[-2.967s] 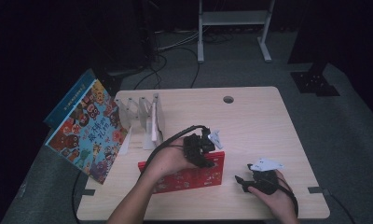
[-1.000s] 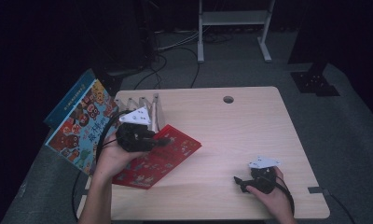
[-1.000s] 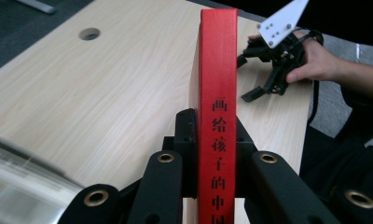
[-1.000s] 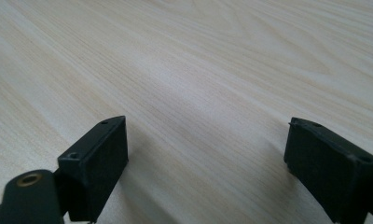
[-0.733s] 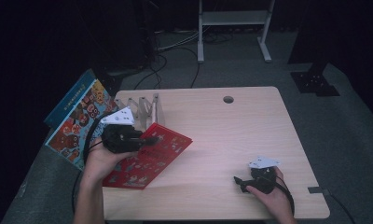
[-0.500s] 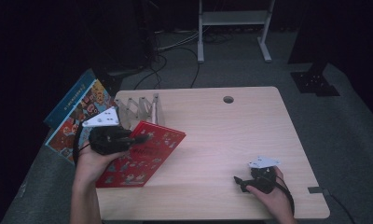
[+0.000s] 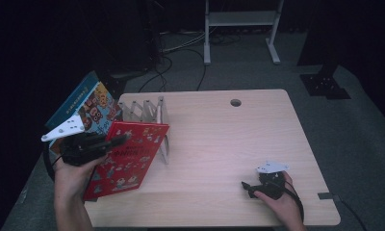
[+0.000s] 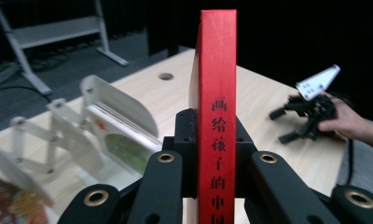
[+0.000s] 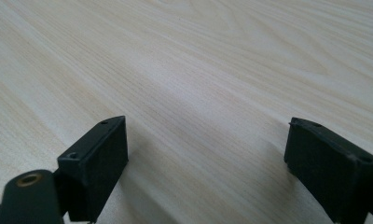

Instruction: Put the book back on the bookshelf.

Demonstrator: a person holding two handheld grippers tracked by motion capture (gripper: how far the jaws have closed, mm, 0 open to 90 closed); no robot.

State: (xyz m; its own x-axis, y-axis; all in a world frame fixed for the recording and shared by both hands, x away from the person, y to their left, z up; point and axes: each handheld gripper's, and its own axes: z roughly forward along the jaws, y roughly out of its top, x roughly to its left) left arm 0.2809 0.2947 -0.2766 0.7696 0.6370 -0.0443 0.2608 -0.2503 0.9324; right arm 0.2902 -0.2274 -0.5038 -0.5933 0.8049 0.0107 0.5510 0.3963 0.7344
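**Red book carried toward the rack**

The left tongs (image 8: 208,154) clamp the red book (image 7: 128,159) by its spine, tilted up off the counter (image 7: 219,139), likely to slot it into the white folding rack (image 7: 145,113). The right tongs (image 9: 208,163) rest gaping and empty on the counter, out of the way.

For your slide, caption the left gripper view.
Left claw clamps the red book spine-on, beside the white folding rack.
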